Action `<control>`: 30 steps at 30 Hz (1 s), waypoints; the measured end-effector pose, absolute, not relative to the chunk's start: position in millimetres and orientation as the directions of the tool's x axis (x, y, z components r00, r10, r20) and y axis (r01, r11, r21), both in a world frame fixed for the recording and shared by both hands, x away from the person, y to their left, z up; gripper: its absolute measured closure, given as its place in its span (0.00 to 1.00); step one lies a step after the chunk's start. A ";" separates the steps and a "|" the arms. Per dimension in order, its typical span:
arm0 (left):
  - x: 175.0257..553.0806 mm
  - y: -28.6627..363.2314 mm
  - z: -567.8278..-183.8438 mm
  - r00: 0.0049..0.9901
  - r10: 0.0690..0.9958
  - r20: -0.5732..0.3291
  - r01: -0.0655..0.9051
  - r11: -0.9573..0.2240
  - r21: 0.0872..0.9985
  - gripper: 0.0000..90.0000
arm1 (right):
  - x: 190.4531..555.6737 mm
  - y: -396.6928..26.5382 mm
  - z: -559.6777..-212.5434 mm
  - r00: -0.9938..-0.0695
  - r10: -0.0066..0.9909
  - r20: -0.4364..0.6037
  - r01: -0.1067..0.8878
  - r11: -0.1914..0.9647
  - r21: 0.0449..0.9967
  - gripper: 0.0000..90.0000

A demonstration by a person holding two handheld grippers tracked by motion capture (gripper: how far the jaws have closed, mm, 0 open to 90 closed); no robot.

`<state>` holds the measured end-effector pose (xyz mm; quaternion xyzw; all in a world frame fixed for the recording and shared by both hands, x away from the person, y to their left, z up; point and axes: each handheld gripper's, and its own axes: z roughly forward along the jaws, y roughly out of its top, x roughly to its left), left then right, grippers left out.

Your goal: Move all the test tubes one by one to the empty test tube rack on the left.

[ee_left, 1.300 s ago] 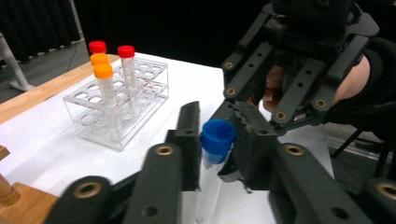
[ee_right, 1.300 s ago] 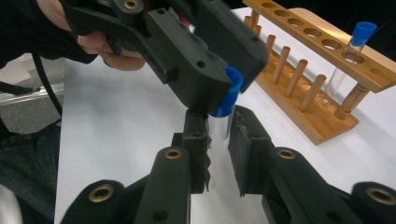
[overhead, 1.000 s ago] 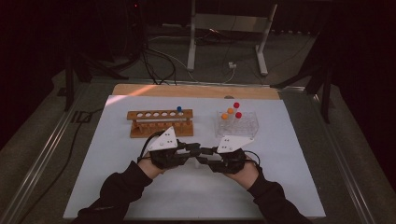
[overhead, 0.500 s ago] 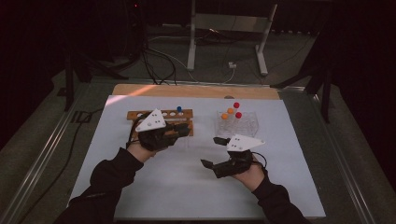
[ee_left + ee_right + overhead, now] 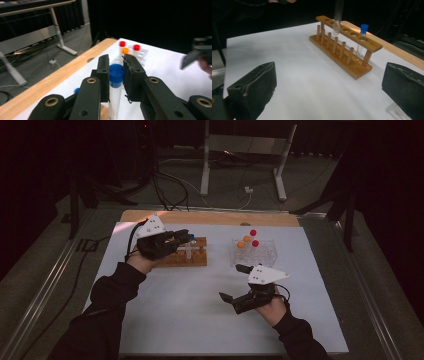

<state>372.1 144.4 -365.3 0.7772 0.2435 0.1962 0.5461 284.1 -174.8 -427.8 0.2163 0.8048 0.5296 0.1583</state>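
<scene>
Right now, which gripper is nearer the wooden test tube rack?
Left. The left gripper is above the wooden test tube rack, holding a blue-capped tube; the right gripper sits open nearer the person.

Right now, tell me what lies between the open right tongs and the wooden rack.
Nothing but bare white table cover. The right gripper view looks past the open right tongs straight to the wooden rack, and the high view agrees.

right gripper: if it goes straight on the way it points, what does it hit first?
Probably nothing nearby. The open right gripper points over the bare white sheet; the wooden rack stands ahead, slightly off its centre line, so depth leaves it uncertain.
</scene>
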 end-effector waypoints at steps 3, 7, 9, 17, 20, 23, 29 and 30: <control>380.7 146.7 -365.5 0.786 0.617 0.040 0.174 -0.284 0.943 0.86 | 283.8 -176.1 -427.4 -0.855 0.519 -0.026 0.176 0.336 0.925 0.00; 392.2 148.5 -367.3 0.760 0.648 0.044 0.184 -0.280 0.942 0.86 | 283.9 -178.0 -426.7 -0.853 0.521 -0.026 0.172 0.327 0.929 0.00; 398.7 148.7 -369.1 0.751 0.659 0.042 0.187 -0.273 0.944 0.86 | 284.0 -178.5 -426.7 -0.854 0.520 -0.022 0.174 0.324 0.930 0.00; 421.1 148.0 -380.6 0.706 0.708 0.036 0.218 -0.266 0.939 0.86 | 283.1 -179.8 -426.3 -0.854 0.520 -0.025 0.169 0.324 0.931 0.00; 427.7 150.0 -384.1 0.690 0.723 0.035 0.216 -0.252 0.943 0.86 | 283.4 -179.8 -427.0 -0.854 0.519 -0.027 0.170 0.328 0.929 0.00; 432.6 151.2 -388.1 0.687 0.726 0.009 0.229 -0.229 0.946 0.86 | 283.3 -179.2 -427.6 -0.855 0.517 -0.028 0.170 0.332 0.928 0.00; 435.1 149.2 -401.0 0.681 0.732 0.012 0.245 -0.243 0.939 0.86 | 283.6 -180.3 -427.2 -0.856 0.517 -0.022 0.175 0.330 0.928 0.00; 435.0 148.7 -403.3 0.681 0.732 0.011 0.248 -0.245 0.937 0.86 | 283.8 -180.6 -427.2 -0.855 0.518 -0.022 0.175 0.329 0.928 0.00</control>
